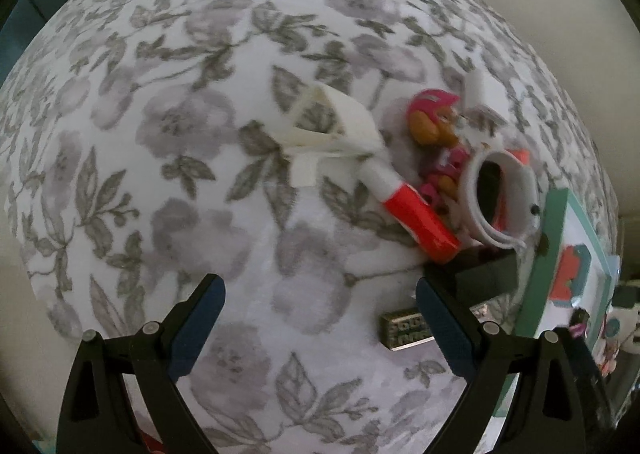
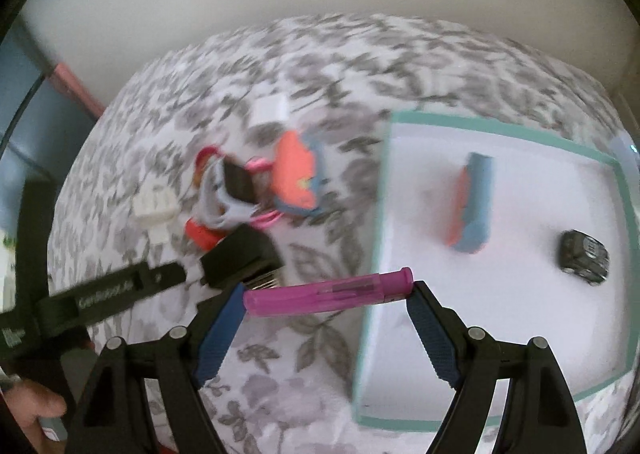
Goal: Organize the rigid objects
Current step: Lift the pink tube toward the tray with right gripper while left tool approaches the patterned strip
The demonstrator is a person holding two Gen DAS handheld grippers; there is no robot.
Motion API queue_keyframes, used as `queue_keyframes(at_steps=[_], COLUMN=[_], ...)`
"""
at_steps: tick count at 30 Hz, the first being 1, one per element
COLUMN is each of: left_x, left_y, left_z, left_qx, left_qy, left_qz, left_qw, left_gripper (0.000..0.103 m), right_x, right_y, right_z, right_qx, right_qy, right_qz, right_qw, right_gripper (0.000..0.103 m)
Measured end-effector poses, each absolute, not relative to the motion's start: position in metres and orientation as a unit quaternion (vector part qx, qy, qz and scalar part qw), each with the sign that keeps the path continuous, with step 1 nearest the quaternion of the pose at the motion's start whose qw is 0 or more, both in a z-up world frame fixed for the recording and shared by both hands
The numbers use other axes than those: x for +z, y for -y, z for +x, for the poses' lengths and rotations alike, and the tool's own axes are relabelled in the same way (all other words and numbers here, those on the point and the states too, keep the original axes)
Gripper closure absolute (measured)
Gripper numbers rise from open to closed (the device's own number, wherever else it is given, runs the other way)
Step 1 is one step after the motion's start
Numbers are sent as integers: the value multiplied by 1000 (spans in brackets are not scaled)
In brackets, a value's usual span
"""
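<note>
The purple pen (image 2: 329, 291) lies crosswise between the fingers of the right tool (image 2: 329, 296), each blue pad touching one end, so this tool grips it lengthwise. The pen's capped end hangs over the near-left edge of the teal-rimmed white tray (image 2: 624, 190); its other end is over the floral cloth (image 2: 304, 366) of the surface. Inside the tray, a blue and coral block (image 2: 474, 208) stands on edge near the middle, and a small dark toy car (image 2: 585, 257) sits towards the right rim.

Left of the tray, on the cloth, a loose heap holds a red and white marker (image 1: 408, 202), a pink-helmeted toy figure (image 1: 434, 120), a white ring of tape (image 1: 500, 198) and a white plastic scoop-like piece (image 1: 332, 126). A black block (image 1: 486, 274) lies between the heap and the tray, just beside both.

The left tool (image 1: 320, 302) has its jaws spread wide with nothing between them, poised above the cloth near that heap, a small silver rectangular piece (image 1: 404, 328) beside its right finger.
</note>
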State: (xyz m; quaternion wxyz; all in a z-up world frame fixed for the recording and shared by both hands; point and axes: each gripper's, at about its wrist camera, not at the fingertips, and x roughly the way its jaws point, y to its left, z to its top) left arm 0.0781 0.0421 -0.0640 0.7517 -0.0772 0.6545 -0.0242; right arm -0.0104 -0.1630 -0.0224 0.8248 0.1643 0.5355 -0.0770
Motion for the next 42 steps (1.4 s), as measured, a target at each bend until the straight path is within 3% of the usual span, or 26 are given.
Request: queue_keyframes(at_steps=[12, 32, 42], left_x=[-54, -70, -78], left_y=[18, 109, 135], left_z=[66, 47, 59], left_qx=[-65, -100, -80], left_qy=[-652, -662, -657], left_qz=[-55, -45, -4], left_qw=[753, 741, 750], left_gripper=[7, 8, 16], right_x=[-19, -18, -18], right_y=[223, 226, 225], right_z=[-28, -29, -28], right_qx=[-157, -157, -156], right_qy=[-524, -523, -525], right_qz=[211, 210, 206], right_qw=[810, 811, 811], right_gripper=[19, 19, 19])
